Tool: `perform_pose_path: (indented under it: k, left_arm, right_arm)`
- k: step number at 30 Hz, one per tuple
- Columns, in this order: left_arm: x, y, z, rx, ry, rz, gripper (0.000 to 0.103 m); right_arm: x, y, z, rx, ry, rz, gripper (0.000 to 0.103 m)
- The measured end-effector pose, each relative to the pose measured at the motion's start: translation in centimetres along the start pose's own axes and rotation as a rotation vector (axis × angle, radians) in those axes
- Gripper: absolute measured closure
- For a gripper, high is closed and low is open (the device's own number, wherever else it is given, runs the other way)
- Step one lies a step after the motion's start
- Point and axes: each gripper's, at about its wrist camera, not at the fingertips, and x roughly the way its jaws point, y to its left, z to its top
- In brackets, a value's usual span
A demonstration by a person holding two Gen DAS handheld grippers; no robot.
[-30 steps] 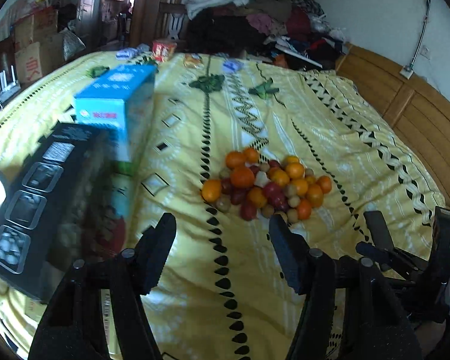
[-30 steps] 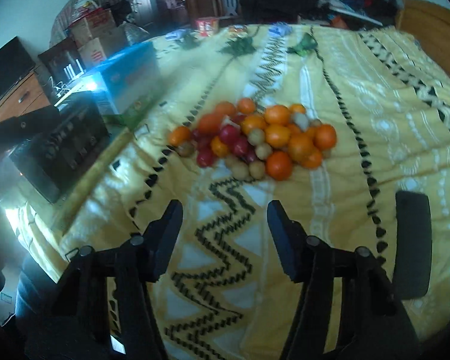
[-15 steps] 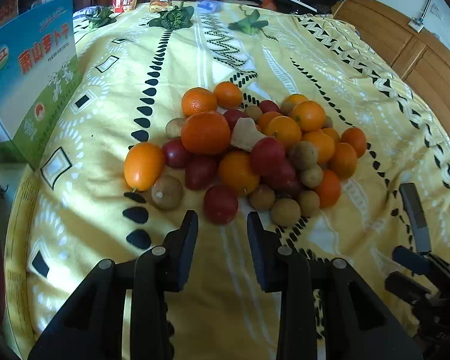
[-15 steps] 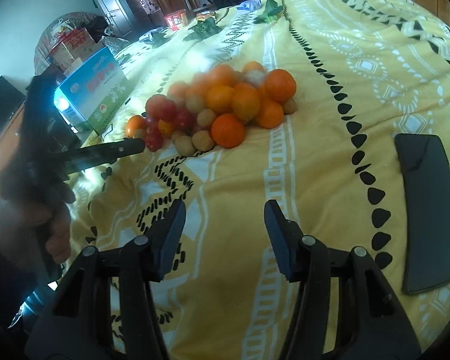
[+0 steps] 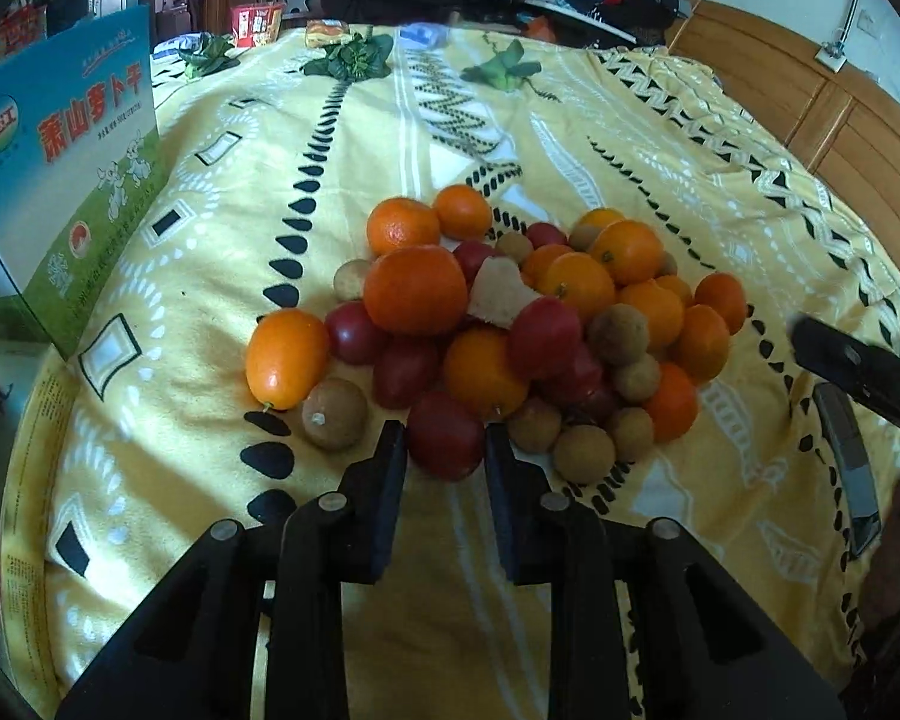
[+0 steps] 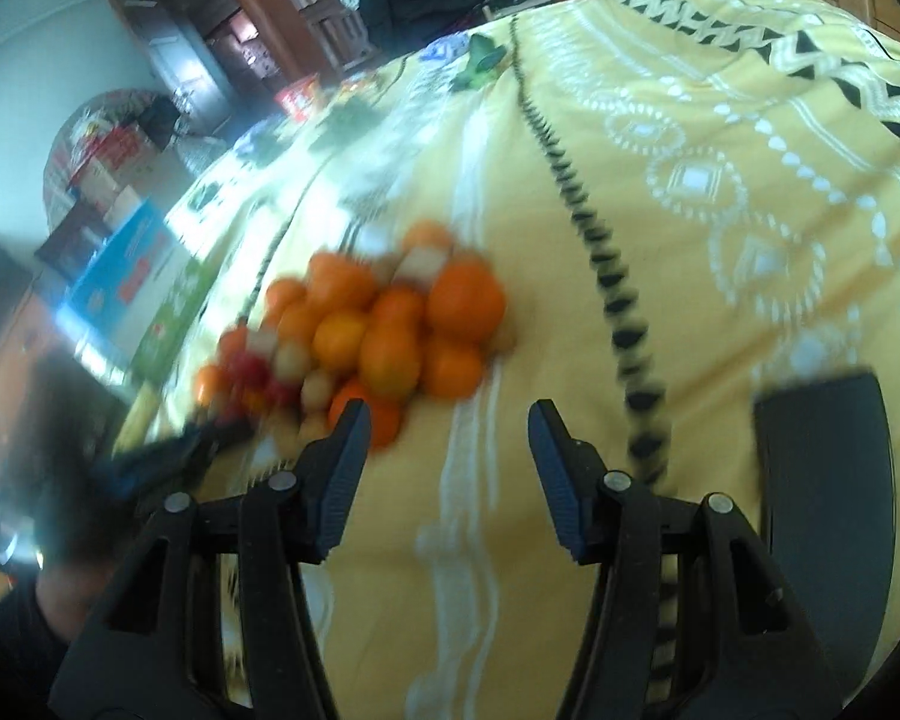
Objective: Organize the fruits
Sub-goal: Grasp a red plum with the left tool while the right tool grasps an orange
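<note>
The red fruit (image 5: 445, 435) at the near edge of the fruit pile (image 5: 498, 324) on the bed (image 5: 570, 138) sits right between the left gripper (image 5: 441, 443) fingers, which stand narrow on either side of it, though I cannot tell if they pinch it yet. The right gripper (image 6: 447, 427) is farther off, beside the pile, fingers wide and holding nothing.

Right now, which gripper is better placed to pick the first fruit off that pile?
Left. The left gripper already brackets the red tomato at the pile's near edge. The right gripper is open over bare blanket, beside the pile.
</note>
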Motion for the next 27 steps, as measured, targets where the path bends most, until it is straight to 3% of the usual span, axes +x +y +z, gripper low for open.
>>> perform_pose_path:
  k: [7, 9, 10, 11, 16, 22, 27]
  left_arm:
    - [-2.1, -0.4, 1.3, 0.011, -0.052, -0.024, 0.077]
    - [-2.6, -0.4, 1.4, 0.007, -0.056, -0.027, 0.077]
    - [-2.8, -0.4, 1.5, 0.004, -0.059, -0.028, 0.077]
    - [-3.1, -0.5, 1.5, 0.002, -0.063, -0.026, 0.077]
    - [-5.1, -1.0, 1.7, -0.002, -0.086, -0.02, 0.077]
    - [-9.5, -1.6, 1.7, 0.013, -0.149, -0.011, 0.077]
    - [-13.7, -0.9, 1.4, 0.004, -0.212, 0.006, 0.077]
  right_arm:
    - [4.8, -0.2, 2.9, 0.016, 0.047, -0.024, 0.046]
    - [5.5, -0.2, 2.7, 0.007, 0.071, -0.045, 0.05]
    - [5.7, -0.3, 2.5, 0.01, 0.081, -0.045, 0.064]
    - [5.7, -0.4, 2.4, 0.013, 0.085, -0.039, 0.063]
    - [3.1, 1.8, 1.9, -0.08, 0.033, -0.087, 0.064]
    - [-1.4, 8.4, 0.5, -0.322, -0.038, -0.159, 0.064]
    - [-3.7, 12.7, -0.8, -0.434, -0.072, -0.183, 0.064]
